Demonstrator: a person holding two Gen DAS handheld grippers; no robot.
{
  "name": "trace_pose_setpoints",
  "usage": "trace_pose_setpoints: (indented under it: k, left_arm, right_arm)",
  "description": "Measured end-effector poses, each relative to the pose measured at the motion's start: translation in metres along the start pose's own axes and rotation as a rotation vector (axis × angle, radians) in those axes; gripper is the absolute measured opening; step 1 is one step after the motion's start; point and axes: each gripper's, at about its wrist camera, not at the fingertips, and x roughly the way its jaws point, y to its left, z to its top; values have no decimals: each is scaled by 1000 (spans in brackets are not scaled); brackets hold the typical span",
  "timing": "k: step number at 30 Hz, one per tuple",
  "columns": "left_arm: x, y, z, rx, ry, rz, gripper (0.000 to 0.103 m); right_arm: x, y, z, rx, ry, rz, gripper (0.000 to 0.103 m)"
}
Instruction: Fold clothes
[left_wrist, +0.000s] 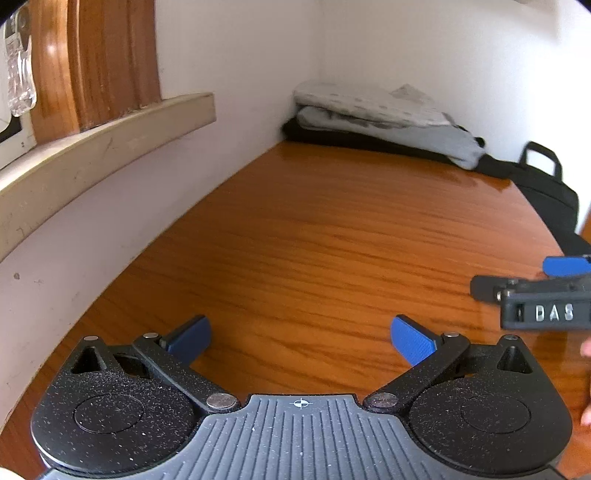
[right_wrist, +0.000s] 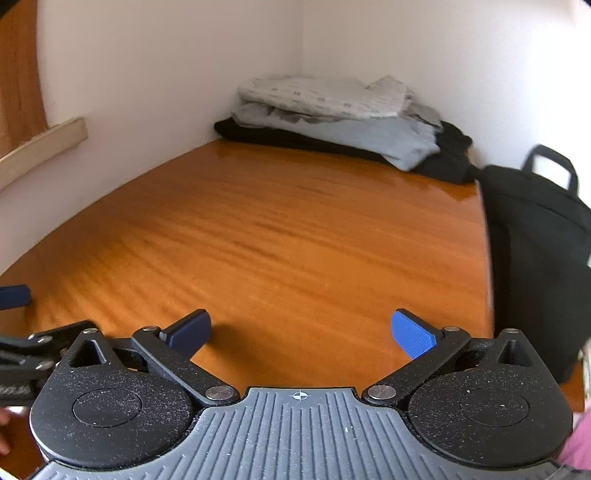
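Both the left gripper and right gripper hover spread wide and empty over the table, well short of the stacked clothes in its far corner, where a careless grab could topple the stack.

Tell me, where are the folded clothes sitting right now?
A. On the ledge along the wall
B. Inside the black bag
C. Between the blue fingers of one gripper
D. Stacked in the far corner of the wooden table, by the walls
D: the folded clothes lie stacked on the far end of the wooden table where the two walls meet, while the left gripper and right gripper are both open and hold nothing.
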Motion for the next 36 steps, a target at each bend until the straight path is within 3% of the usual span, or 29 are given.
trace_pose_setpoints:
  k: [17,36]
  left_arm:
    - [-5,-1,-5,22,0,-27,103]
    - [-5,0,-5,23,-1,-28,103]
  right_arm:
    - [-29,11,-25,78,-8,-104,103]
    - [-33,10,-29,84,-9,-109,103]
